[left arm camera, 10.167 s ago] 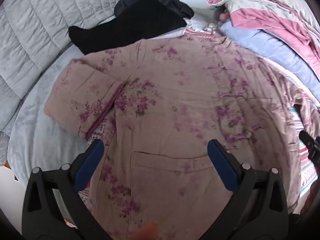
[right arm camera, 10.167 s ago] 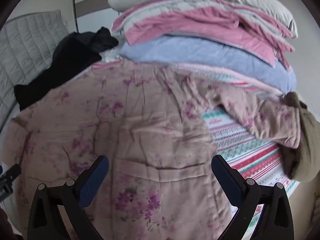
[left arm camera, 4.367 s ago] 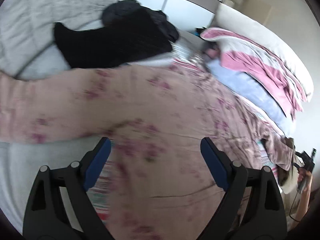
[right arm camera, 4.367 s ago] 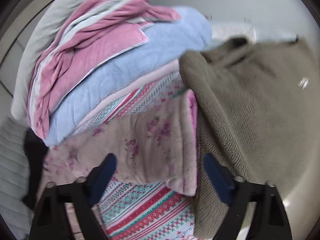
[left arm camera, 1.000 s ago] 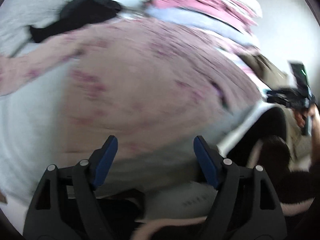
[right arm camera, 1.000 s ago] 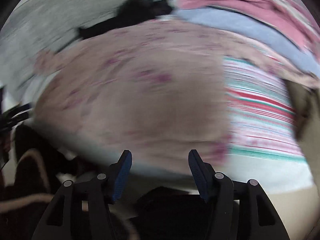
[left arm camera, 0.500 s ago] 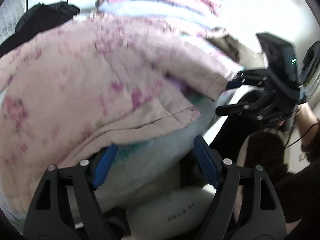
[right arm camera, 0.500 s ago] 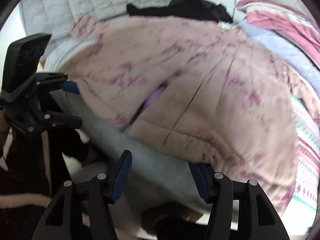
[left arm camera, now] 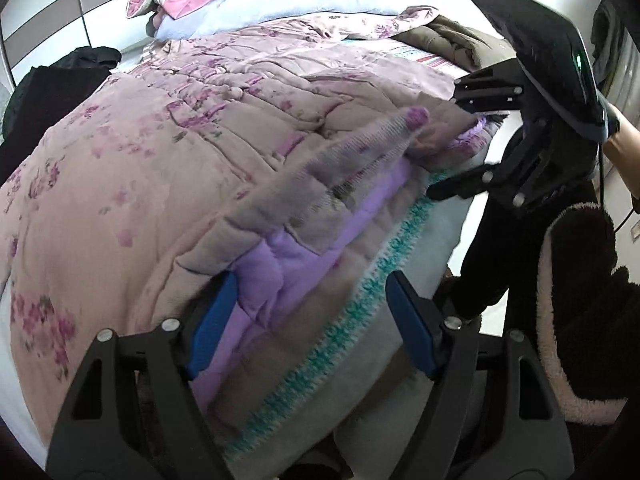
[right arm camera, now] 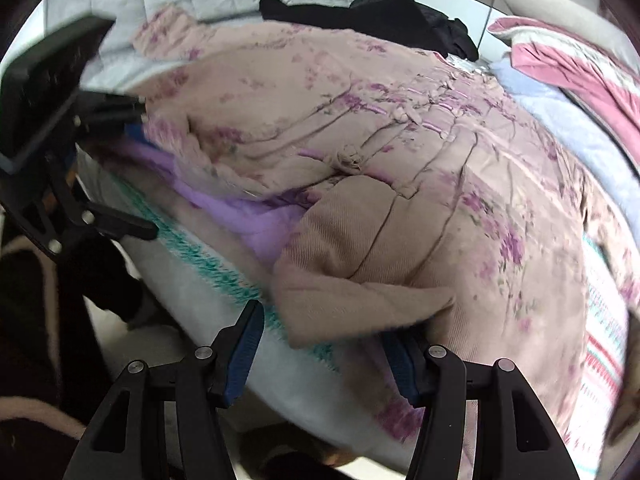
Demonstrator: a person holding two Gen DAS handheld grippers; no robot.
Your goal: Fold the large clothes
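i'm at the near edge of the bed (left arm camera: 420, 264), both tools low at the hem of the floral quilted coat (left arm camera: 168, 152). the coat is spread across the bed, pink-brown with purple blossoms, its lilac lining (left arm camera: 280, 256) showing where the near hem is turned up. my left gripper (left arm camera: 312, 320) has its jaws spread wide, the left blue pad right against the lifted hem, nothing pinched. my right gripper (right arm camera: 324, 340) is likewise open, jaws either side of a folded-over hem corner (right arm camera: 360, 296), the right pad tucked under the cloth. in the left view i see the right tool at the coat's right corner; whether it touches, i can't tell. a black garment (right arm camera: 372, 12) lies at the far side, stacked pink and blue bedding (left arm camera: 272, 4) far right. no brand, label or writing readable anywhere.
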